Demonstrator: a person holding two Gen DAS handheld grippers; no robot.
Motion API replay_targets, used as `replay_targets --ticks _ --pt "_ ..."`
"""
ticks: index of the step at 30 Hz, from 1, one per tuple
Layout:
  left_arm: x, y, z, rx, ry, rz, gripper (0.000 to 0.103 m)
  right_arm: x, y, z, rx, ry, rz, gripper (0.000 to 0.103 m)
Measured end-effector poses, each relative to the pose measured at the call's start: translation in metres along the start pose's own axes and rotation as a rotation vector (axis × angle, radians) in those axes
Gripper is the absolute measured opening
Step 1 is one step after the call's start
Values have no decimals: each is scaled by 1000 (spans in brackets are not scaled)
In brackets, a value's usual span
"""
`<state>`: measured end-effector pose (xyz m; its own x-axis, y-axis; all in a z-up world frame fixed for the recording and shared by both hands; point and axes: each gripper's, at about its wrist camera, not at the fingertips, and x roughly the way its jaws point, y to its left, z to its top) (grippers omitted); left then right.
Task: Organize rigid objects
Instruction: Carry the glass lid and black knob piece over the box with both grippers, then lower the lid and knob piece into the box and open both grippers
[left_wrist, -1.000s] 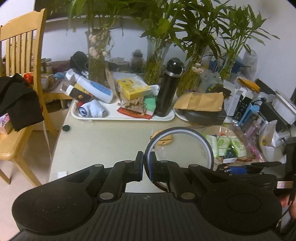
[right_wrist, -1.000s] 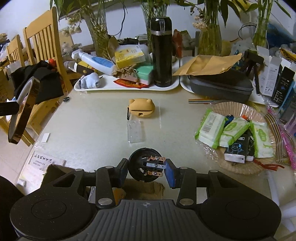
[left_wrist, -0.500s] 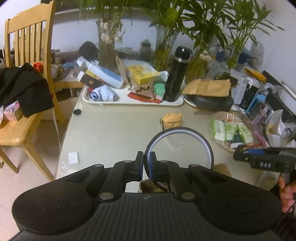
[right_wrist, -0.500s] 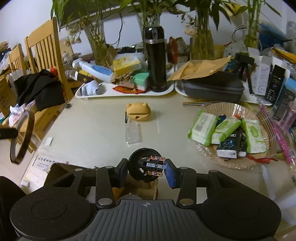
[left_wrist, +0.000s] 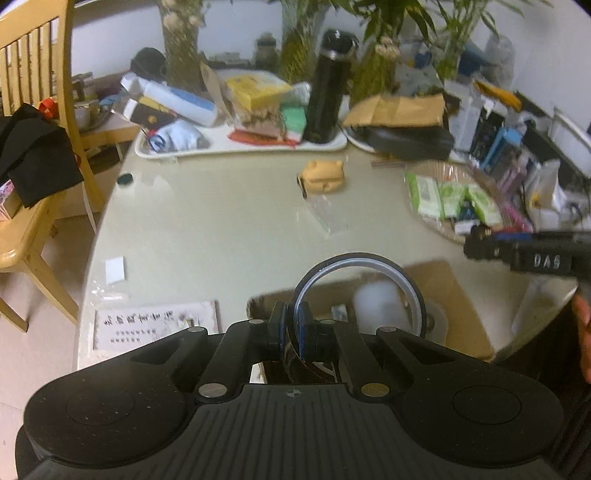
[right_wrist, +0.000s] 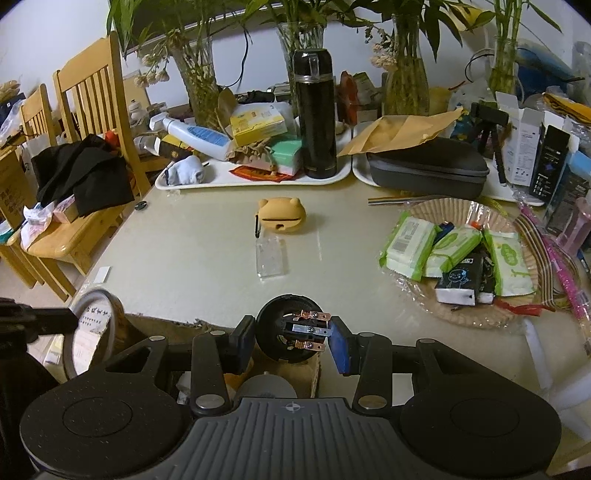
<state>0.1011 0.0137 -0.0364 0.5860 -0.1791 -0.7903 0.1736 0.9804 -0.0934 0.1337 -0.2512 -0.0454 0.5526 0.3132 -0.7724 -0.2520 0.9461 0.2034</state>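
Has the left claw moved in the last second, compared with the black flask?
Yes. The left claw, shut on the ring-shaped lid, has pulled back toward the table's near edge, away from the black flask, over an open cardboard box.

Black flask (right_wrist: 314, 110), yellow frog case (right_wrist: 282, 215)

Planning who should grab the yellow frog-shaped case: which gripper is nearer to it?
Right, narrowly. The right gripper faces the frog-shaped case straight across the table; the left gripper sits further left and back.
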Motion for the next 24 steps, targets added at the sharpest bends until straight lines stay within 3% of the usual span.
replay_targets --ticks 3,7,12,24 --pt "9 -4 -6 35 40 -31 11 2 2 -1 -6 12 1 45" --pt "8 -8 -14 58 20 -20 49 6 3 -3 4 46 28 45" --pt "0 -7 -17 40 -24 -9 52 13 7 -11 0 131 78 45" --pt "-5 -6 -4 25 -89 -6 52 26 43 -33 -173 278 144 46"
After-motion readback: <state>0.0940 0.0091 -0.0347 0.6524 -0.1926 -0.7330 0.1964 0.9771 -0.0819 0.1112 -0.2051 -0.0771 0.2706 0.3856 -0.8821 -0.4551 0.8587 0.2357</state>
